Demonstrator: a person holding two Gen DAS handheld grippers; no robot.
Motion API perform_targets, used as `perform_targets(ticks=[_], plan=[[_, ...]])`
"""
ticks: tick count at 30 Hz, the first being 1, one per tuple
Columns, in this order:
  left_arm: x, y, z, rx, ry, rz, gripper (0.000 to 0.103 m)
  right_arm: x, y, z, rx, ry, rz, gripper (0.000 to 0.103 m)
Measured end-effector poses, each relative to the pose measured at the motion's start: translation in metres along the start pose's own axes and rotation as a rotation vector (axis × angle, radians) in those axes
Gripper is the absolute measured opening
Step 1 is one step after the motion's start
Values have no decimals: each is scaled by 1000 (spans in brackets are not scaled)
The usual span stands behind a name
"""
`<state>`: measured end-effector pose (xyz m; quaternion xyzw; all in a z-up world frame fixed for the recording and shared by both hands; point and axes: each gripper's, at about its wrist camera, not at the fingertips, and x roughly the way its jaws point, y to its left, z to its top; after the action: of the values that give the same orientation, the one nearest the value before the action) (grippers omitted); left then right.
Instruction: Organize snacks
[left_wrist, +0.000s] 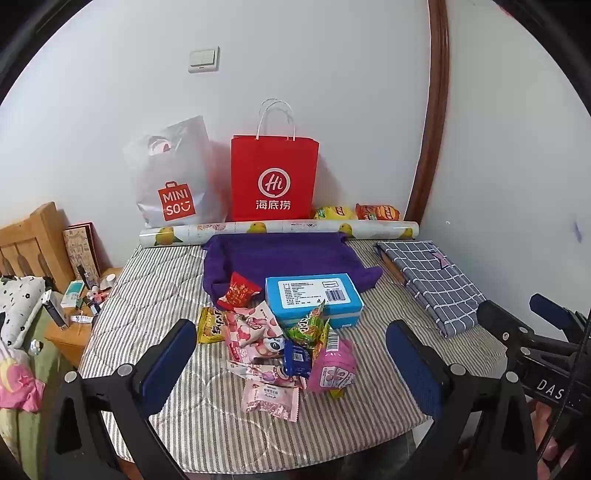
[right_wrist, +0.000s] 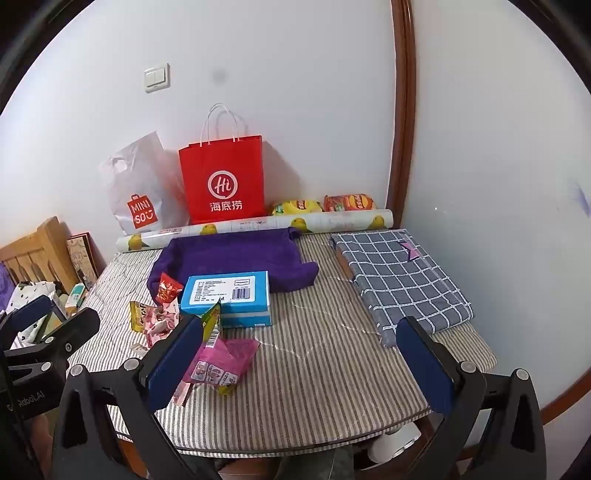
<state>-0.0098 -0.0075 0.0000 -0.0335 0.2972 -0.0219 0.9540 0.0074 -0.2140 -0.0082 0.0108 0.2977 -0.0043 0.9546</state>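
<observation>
Snack pile (left_wrist: 273, 343) sits mid-bench on the striped cover (left_wrist: 155, 291), loose packets heaped against the front-left of the blue box (left_wrist: 314, 297), which rests partly on the purple cloth (left_wrist: 280, 254). Left tool (left_wrist: 291, 365) released, jaws wide, nothing between the pads; the pile lies straight ahead and slightly below it, framed between its two fingers, pink packet (left_wrist: 269, 400) nearest the bench's front edge. Right tool (right_wrist: 301, 363) also released and empty; in its view the pile (right_wrist: 207, 332) is off to its left, partly hidden behind its left finger, with bare striped cover ahead of it. So the left hand looks nearer and better lined up for a first pick. Pile spreads roughly front-to-back from the box toward the front edge. Red paper bag (left_wrist: 275, 177) and white plastic bag (left_wrist: 177, 177) stand upright at the wall, well beyond the pile; likely destinations, cannot confirm. Folded check cloth (right_wrist: 399, 280) lies far right, apart from the snacks
</observation>
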Motion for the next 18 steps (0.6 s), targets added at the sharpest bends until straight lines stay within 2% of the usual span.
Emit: perform_targets(ticks=[18], plan=[[2,-4,-1,7,3,6,103,-1,2,0,-4,-7,5,103]])
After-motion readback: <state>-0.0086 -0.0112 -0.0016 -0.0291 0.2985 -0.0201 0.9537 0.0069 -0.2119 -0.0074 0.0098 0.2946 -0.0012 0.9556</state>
